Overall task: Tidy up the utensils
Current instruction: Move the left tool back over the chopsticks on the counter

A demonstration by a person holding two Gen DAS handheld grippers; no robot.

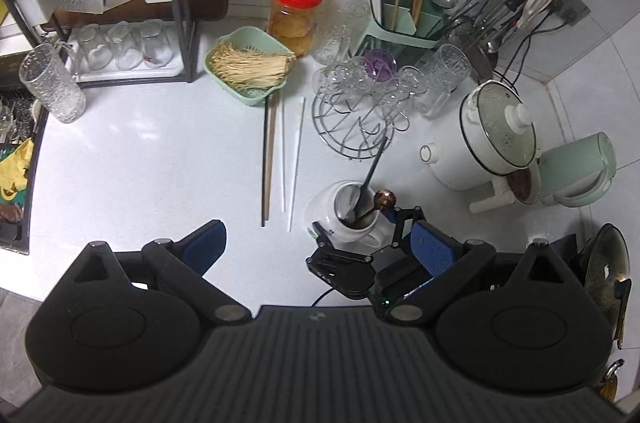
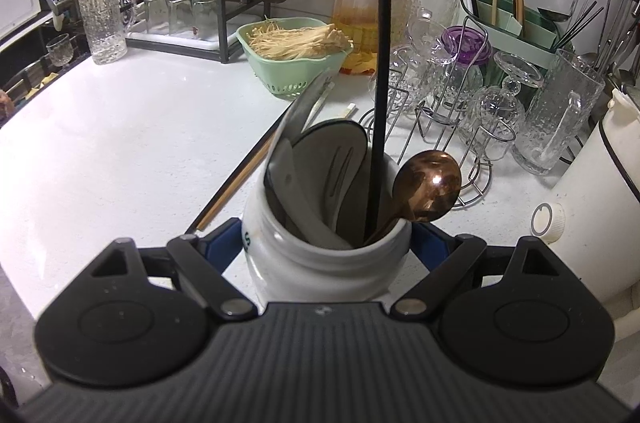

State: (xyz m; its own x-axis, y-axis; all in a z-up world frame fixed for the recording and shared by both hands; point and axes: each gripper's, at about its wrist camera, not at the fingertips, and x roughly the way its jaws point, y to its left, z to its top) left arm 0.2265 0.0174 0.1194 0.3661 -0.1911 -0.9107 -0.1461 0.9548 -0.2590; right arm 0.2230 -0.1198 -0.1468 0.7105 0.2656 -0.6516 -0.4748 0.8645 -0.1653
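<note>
Right gripper (image 2: 326, 243) clamps the white utensil jar (image 2: 320, 263) on the table (image 2: 120, 143), copper spoon (image 2: 428, 183) inside; left gripper (image 1: 316, 243) hangs wide open, empty, above it.

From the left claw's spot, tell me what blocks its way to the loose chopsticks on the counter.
Nothing visible does. The left claw hangs open above bare counter, and the chopsticks lie flat just ahead of it. The white jar, flanked by the right claw, stands to their right, off that path.
</note>
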